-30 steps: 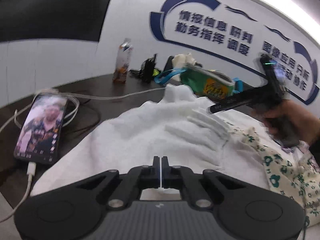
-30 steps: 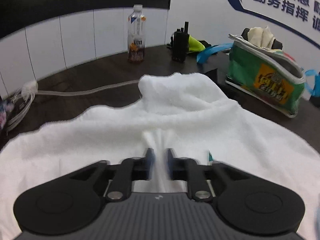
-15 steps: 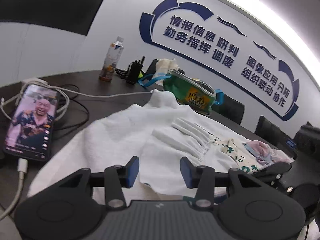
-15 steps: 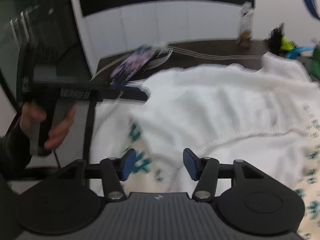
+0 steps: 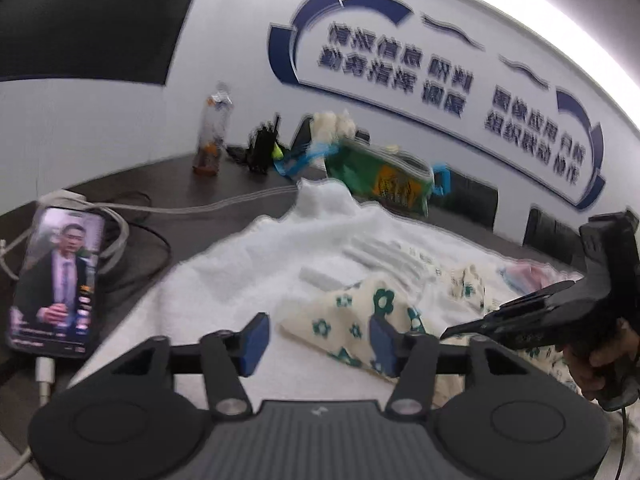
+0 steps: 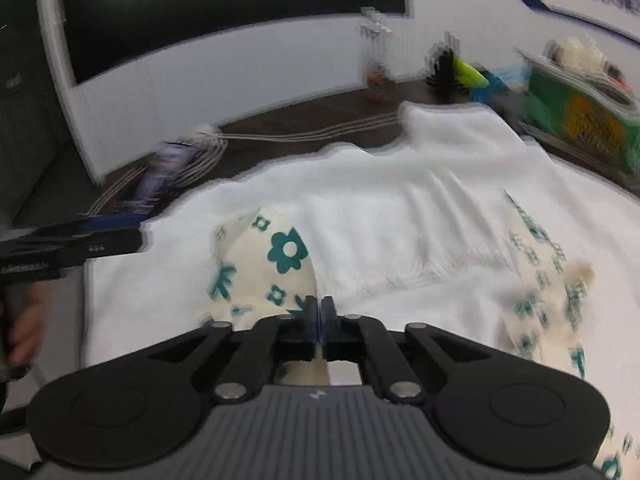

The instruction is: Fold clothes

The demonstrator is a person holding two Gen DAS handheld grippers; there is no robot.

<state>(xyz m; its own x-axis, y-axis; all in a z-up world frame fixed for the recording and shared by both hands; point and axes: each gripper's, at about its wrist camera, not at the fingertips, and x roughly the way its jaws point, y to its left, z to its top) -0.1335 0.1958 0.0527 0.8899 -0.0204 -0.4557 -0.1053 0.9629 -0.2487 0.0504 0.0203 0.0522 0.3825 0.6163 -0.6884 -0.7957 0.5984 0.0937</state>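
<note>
Floral cloth (image 6: pixel 260 276) is lying crumpled on the white towel (image 6: pixel 400 216), which is covering the desk (image 5: pixel 168 184). Right tongs (image 6: pixel 319 322) are clenching a fold of the floral cloth (image 5: pixel 352 320), pulling it up off the towel (image 5: pixel 256 264). Left tongs (image 5: pixel 316 340) are released, pads (image 5: pixel 253 338) wide apart, hovering just before the raised floral corner without touching it. Right tongs (image 5: pixel 472 326) are showing to their right. Left tongs (image 6: pixel 116 236) are showing left of the right ones. Phone (image 5: pixel 56 276) is lying screen-up, left of the left tongs. Beyond the towel: bottle (image 5: pixel 212 136), green bag (image 5: pixel 380 180). Both views are motion-blurred.
</note>
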